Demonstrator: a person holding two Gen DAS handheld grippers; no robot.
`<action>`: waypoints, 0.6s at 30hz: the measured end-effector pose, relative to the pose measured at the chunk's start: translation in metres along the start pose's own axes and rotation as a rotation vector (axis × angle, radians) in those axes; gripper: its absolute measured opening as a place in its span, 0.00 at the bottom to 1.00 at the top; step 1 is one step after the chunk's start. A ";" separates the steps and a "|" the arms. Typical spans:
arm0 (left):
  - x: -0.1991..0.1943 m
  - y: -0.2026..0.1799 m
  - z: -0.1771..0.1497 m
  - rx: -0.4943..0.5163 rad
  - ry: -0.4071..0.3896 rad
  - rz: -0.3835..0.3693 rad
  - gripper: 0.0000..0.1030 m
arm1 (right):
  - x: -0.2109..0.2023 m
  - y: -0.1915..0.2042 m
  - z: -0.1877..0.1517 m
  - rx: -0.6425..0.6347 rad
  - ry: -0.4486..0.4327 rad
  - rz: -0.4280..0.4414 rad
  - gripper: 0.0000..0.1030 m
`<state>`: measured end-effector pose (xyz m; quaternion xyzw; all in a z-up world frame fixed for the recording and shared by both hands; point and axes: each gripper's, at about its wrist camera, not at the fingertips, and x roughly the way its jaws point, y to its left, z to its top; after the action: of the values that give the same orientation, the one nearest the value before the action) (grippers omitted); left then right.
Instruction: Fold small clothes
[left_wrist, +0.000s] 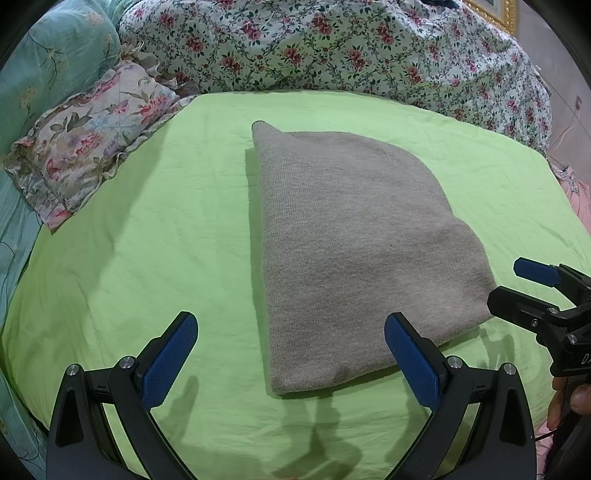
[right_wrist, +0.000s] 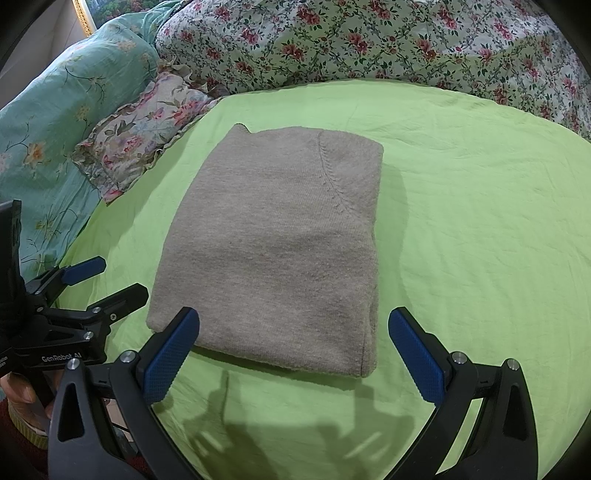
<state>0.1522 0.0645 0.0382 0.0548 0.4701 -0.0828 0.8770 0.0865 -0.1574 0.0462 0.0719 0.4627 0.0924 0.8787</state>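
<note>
The grey knit garment (right_wrist: 273, 251) lies folded flat on the green bed sheet (right_wrist: 461, 221). Left gripper (left_wrist: 291, 358) and right gripper (right_wrist: 295, 354) hover at its near edge, jaws open and empty. Grip both near corners evenly, then fold away without dragging.

One grey knitted garment (right_wrist: 280, 243) is lying folded on one green sheet (right_wrist: 480, 229). Two grippers are showing: the left gripper (left_wrist: 291, 354) and the right gripper (right_wrist: 293, 352), each spreading two blue-padded fingers wide (four pads total). One small frilled floral pillow (left_wrist: 85, 144) is sitting behind, plus one teal floral cushion (right_wrist: 59, 110) and one rose-print quilt (left_wrist: 332, 48).
</note>
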 end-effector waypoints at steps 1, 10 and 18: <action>0.000 0.000 0.000 0.000 0.000 0.000 0.98 | 0.000 0.000 0.000 0.000 0.000 0.000 0.99; 0.000 0.001 0.001 0.001 -0.003 0.004 0.98 | -0.002 0.001 0.000 0.001 -0.003 0.000 0.99; 0.000 0.002 0.002 0.003 -0.003 0.006 0.98 | -0.002 0.001 0.000 0.001 -0.003 -0.001 0.99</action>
<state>0.1542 0.0657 0.0392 0.0574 0.4687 -0.0811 0.8778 0.0851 -0.1571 0.0478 0.0722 0.4613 0.0915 0.8795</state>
